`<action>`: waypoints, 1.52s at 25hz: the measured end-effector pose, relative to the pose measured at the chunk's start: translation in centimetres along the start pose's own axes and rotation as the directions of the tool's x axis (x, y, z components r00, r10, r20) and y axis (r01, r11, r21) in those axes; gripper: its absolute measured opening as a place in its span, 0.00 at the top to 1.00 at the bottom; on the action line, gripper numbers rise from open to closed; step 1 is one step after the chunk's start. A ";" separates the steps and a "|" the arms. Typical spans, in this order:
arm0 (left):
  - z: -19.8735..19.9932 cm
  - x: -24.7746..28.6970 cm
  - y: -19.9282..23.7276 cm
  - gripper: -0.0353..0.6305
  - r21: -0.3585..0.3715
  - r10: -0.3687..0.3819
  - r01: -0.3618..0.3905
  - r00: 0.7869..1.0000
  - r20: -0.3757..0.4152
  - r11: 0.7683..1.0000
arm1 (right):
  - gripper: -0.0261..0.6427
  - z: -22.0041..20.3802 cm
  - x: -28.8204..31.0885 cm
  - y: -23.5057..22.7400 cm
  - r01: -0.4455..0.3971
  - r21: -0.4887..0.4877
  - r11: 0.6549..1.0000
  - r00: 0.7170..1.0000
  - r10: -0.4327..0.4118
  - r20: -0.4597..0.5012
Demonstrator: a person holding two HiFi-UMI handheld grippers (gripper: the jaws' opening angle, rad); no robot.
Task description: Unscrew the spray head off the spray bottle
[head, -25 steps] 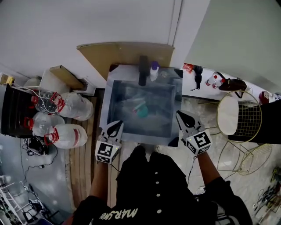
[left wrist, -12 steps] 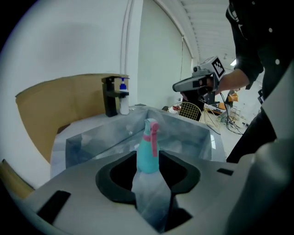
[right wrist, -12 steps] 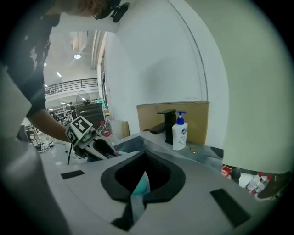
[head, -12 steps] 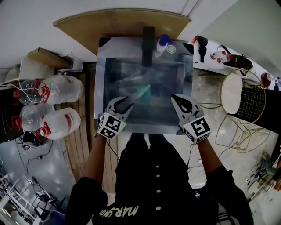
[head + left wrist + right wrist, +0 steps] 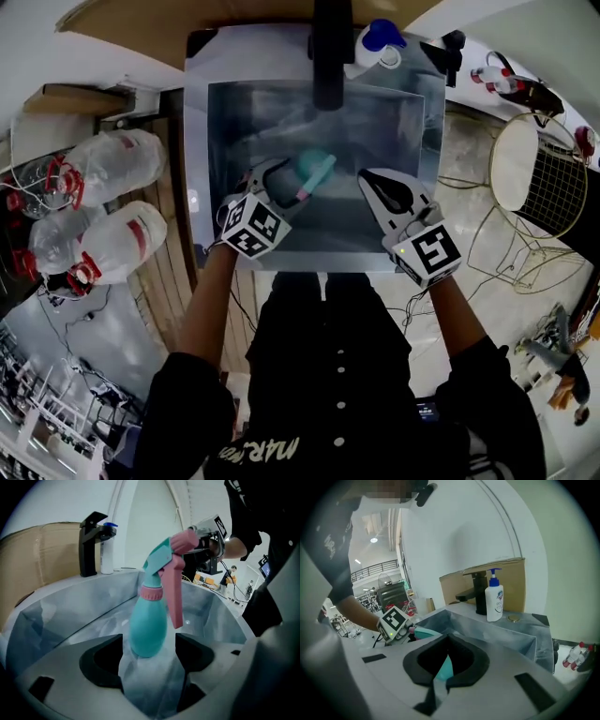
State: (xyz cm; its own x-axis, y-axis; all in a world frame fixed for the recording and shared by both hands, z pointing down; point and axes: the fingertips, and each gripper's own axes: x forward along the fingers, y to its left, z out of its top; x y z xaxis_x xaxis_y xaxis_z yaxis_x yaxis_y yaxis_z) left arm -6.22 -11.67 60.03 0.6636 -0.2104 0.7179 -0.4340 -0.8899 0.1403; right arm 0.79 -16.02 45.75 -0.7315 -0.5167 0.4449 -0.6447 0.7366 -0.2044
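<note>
Head view: the spray bottle (image 5: pixel 307 172) sits mid-sink (image 5: pixel 202 141). The left hand-held gripper (image 5: pixel 274 180) is at its 9 o'clock and the right hand-held gripper (image 5: pixel 377 183) at its 3 o'clock, clear of it.

Left gripper view: the jaws have just been opening and stand wide. The bottle's base is between them, untouched, probably so they can clamp the body against turning. The pink spray head (image 5: pixel 172 569) is at 12 o'clock.

Right gripper view: the jaws are closed and empty, with the teal bottle showing beyond them. This gripper is probably meant for the head.

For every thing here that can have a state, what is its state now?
spray bottle: upright in the sink, spray head on
left gripper: open, jaws have just been opening, bottle base between them, untouched
right gripper: shut, holding nothing
faucet: no water running
soap dispenser: upright, pump on
</note>
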 end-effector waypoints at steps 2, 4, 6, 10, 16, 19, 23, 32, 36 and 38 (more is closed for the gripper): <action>-0.3 1.3 0.0 0.40 0.012 -0.021 0.021 1.000 -0.002 1.000 | 0.94 -0.5 0.6 -0.1 0.001 0.021 1.000 1.000 -0.001 0.000; -0.6 2.4 0.2 0.39 0.032 -0.018 0.018 1.000 0.004 0.999 | 0.94 -1.0 1.1 -0.2 0.002 0.042 0.999 1.000 -0.002 -0.004; -0.7 3.2 0.3 0.38 0.062 -0.007 0.006 1.000 0.022 0.998 | 0.94 -1.5 1.6 -0.2 0.001 0.052 0.999 1.000 0.000 -0.012; -0.3 4.4 0.6 0.38 0.103 0.005 -0.012 0.998 0.068 0.995 | 0.94 -2.1 2.4 -0.4 -0.003 0.076 0.997 1.000 0.003 -0.011; 0.1 4.9 0.9 0.39 0.148 0.019 -0.036 0.993 0.118 0.988 | 0.94 -3.2 3.0 0.4 -0.056 0.079 0.995 0.998 0.059 -0.036; 0.1 5.0 1.0 0.39 0.134 0.022 -0.038 0.992 0.122 0.990 | 0.91 -2.4 3.4 1.2 -0.074 0.102 0.992 0.997 0.076 -0.010; 0.0 5.0 1.0 0.39 0.127 0.022 -0.037 0.993 0.117 0.991 | 0.67 -1.4 3.7 2.8 -0.080 0.215 0.973 0.997 0.078 0.018; -0.2 4.9 1.6 0.39 0.078 0.050 -0.059 0.993 0.108 0.995 | 0.42 -1.8 4.9 5.3 0.135 0.260 0.956 0.987 -0.109 -0.115; -0.4 5.1 1.6 0.39 0.081 0.063 -0.071 0.993 0.097 0.994 | 0.37 -2.1 5.3 6.3 0.156 0.269 0.951 0.984 -0.126 -0.125; -0.5 5.2 1.6 0.39 0.080 0.068 -0.076 0.993 0.097 0.994 | 0.36 -2.4 5.7 6.1 0.175 0.265 0.948 0.981 -0.144 -0.132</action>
State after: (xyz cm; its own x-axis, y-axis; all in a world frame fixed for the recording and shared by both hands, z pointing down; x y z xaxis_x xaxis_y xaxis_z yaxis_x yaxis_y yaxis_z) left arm -3.76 -13.99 64.26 0.6883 -0.3088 0.6565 -0.4329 -0.9010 0.0301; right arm -6.77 -13.40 49.14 -0.5955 -0.5550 0.5809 -0.7979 0.4929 -0.3470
